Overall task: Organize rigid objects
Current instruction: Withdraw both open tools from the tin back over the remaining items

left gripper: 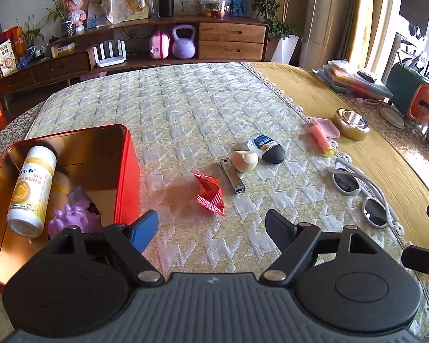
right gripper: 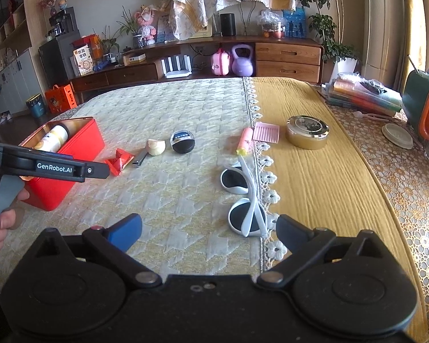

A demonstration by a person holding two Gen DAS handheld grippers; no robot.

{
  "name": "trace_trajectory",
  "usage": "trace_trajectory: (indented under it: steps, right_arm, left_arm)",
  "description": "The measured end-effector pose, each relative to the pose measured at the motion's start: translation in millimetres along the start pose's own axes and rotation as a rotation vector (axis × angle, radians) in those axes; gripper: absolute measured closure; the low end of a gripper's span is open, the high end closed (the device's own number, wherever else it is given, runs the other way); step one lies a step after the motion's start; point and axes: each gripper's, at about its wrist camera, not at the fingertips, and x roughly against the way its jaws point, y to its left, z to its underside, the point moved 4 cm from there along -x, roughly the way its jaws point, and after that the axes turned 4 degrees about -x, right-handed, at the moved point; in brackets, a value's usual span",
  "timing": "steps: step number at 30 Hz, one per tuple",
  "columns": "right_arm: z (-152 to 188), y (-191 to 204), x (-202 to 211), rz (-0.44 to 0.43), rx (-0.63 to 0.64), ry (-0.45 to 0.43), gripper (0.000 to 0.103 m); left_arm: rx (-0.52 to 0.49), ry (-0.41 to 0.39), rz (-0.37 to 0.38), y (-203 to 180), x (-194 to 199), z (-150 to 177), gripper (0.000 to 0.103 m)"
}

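A red tin box [left gripper: 125,171] [right gripper: 80,140] at the left holds a white bottle [left gripper: 33,191] and a purple toy [left gripper: 71,220]. On the quilted mat lie a red foil packet [left gripper: 210,193] [right gripper: 118,161], a nail clipper [left gripper: 233,175] [right gripper: 140,158], a shell [left gripper: 244,160] [right gripper: 156,146], a black oval case [left gripper: 267,148] [right gripper: 182,141], a pink tube [left gripper: 320,138] [right gripper: 245,140] and white sunglasses [left gripper: 360,191] [right gripper: 244,197]. My left gripper [left gripper: 211,225] hangs open and empty just short of the packet. My right gripper [right gripper: 208,231] stands open and empty, the sunglasses near its right finger.
A gold round tin [right gripper: 307,131] and a pink ridged tray [right gripper: 266,132] sit on the yellow cloth [right gripper: 314,188]. Stacked folders [right gripper: 363,97] and an orange-green case [right gripper: 426,108] are at the far right. A hand holds the left gripper's handle [right gripper: 3,205].
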Motion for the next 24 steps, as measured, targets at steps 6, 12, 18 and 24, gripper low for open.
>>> trace_trajectory:
  steps: [6, 12, 18, 24]
  right_arm:
    - [1.8, -10.3, -17.7, 0.013, -0.019, 0.017, 0.007]
    - [3.0, -13.1, -27.8, 0.013, -0.011, 0.020, 0.014]
    - [4.1, -15.9, -34.8, 0.018, -0.008, 0.031, 0.021]
    - [5.3, -17.2, -38.7, 0.016, -0.007, 0.034, 0.028]
  left_arm:
    - [-0.056, -0.008, -0.046, -6.8, -22.3, -4.6, 0.021]
    - [-0.106, -0.018, -0.077, -14.1, -39.2, -7.2, 0.021]
    - [-0.142, -0.036, -0.133, -19.7, -45.9, -6.8, 0.021]
    - [-0.094, -0.089, -0.128, -24.6, -37.0, -4.0, 0.029]
